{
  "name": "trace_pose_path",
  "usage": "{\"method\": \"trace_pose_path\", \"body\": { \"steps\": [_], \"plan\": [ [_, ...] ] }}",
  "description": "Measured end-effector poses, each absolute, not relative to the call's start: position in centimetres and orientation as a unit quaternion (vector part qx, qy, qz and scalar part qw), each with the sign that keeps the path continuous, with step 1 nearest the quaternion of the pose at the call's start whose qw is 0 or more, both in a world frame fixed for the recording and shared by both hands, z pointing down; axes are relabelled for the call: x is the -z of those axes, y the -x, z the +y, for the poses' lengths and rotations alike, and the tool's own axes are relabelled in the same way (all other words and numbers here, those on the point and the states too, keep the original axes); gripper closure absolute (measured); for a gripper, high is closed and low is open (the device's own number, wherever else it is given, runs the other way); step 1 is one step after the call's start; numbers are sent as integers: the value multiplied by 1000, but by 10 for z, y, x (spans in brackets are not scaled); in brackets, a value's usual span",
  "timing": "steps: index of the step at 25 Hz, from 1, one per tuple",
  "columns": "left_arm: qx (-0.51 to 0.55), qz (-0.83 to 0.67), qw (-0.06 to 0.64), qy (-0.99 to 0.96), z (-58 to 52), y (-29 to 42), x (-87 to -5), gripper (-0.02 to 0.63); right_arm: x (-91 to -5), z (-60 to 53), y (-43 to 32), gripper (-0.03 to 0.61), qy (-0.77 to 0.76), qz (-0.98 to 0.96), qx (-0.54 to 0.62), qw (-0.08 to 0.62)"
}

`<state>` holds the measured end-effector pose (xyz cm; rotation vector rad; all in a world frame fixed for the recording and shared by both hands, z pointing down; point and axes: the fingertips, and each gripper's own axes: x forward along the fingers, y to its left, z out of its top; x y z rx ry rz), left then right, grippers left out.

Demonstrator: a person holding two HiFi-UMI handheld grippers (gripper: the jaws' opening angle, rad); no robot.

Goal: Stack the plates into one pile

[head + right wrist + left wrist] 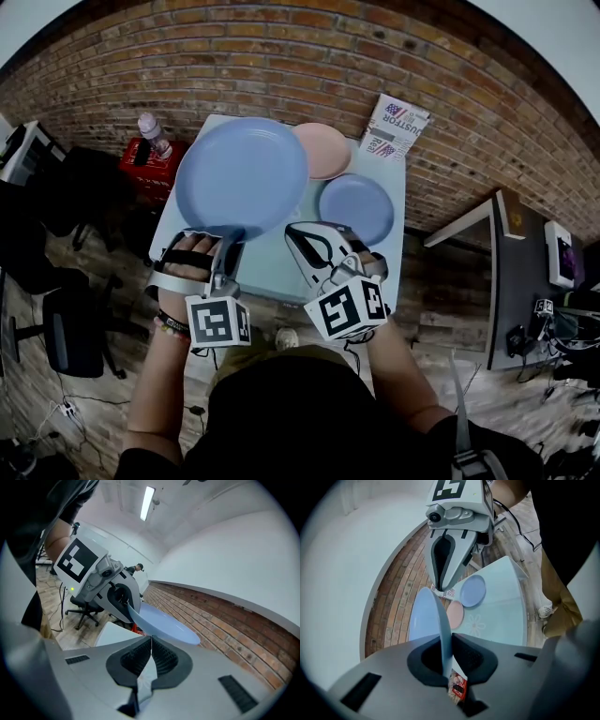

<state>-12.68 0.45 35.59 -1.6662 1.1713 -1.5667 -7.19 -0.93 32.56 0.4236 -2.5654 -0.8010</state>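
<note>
Nearest of all is the person's dark top, filling the bottom of the head view, with both forearms reaching out from it over the counter (pixel 277 272), a pale blue glass top. Each hand carries a tool with a marker cube on its back.

The left tool (pixel 226 244) is clenched on the near rim of the large blue plate (pixel 242 176). Its own view shows the rim wedged between the two dark pads. The plate is held up off the counter, over the far left part of it. From the head view its right edge overlaps the left edge of the pink plate (pixel 323 150).

The right tool (pixel 312 234) hovers over the near middle of the counter, close to the left one. Its jaws are pressed together and grasp nothing. The large blue plate stands in the air ahead of them.

The pink plate lies flat at the far edge of the counter. The small blue plate (pixel 356 208) lies flat just beside it on the right side; whether the two touch I cannot tell. A printed packet (pixel 392 127) leans by the far right corner against the brick wall (pixel 281 56). To the left of the counter sits a red box (pixel 148 167) with a clear bottle (pixel 153 134) on it, and nearer, a black chair (pixel 70 328) stands on the wooden floor.
</note>
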Motion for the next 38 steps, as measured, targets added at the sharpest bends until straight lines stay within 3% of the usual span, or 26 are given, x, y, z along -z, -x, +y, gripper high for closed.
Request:
{"method": "trace_pose_path", "body": {
  "steps": [10, 26, 38],
  "plan": [
    [574, 396, 301, 650, -63, 117, -374, 572, -325, -63, 51, 543, -231, -914, 251, 219],
    [570, 280, 294, 714, -229, 123, -472, 572, -358, -219, 41, 543, -373, -872, 155, 278],
    [556, 222, 277, 752, -287, 115, -541, 571, -396, -265, 49, 543, -407, -850, 111, 315]
  ]
}}
